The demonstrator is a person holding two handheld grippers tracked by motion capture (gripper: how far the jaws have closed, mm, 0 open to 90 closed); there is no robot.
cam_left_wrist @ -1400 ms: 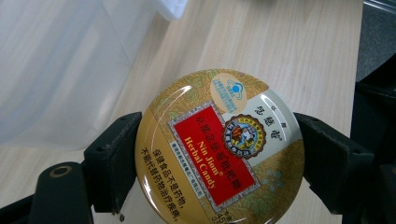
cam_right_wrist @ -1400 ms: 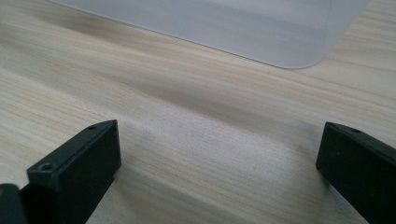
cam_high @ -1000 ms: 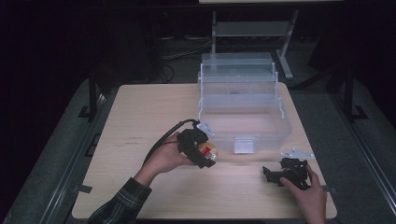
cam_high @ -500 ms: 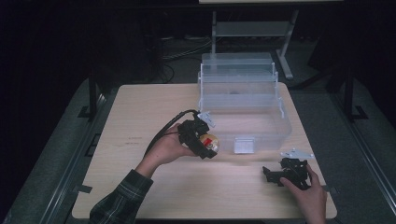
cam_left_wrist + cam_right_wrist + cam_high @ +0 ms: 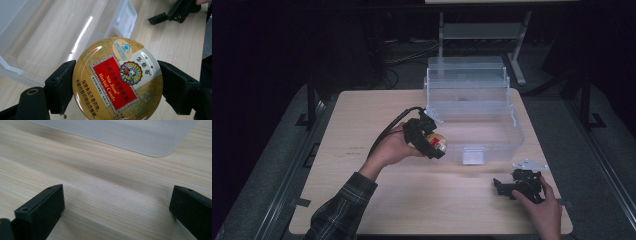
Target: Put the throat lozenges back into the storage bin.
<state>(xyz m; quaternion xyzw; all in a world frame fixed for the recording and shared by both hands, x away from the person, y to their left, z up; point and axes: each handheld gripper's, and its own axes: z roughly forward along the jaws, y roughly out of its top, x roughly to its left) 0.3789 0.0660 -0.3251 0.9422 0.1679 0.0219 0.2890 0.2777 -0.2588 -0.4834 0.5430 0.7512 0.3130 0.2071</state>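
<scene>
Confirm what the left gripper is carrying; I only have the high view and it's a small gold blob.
Observer: A round candy tin, gold with a red label reading Nin Jiom Herbal Candy, per the left gripper view.
Operator: Grip solid?
Observer: The left gripper's fingers press the tin's rim from opposite sides, lid facing the camera.
Operator: Right gripper holding anything?
Observer: No. The right gripper view shows the right gripper spread wide with bare wooden table between its fingers.
Operator: What's ahead of it?
Observer: A rounded corner of the clear plastic bin.
</scene>
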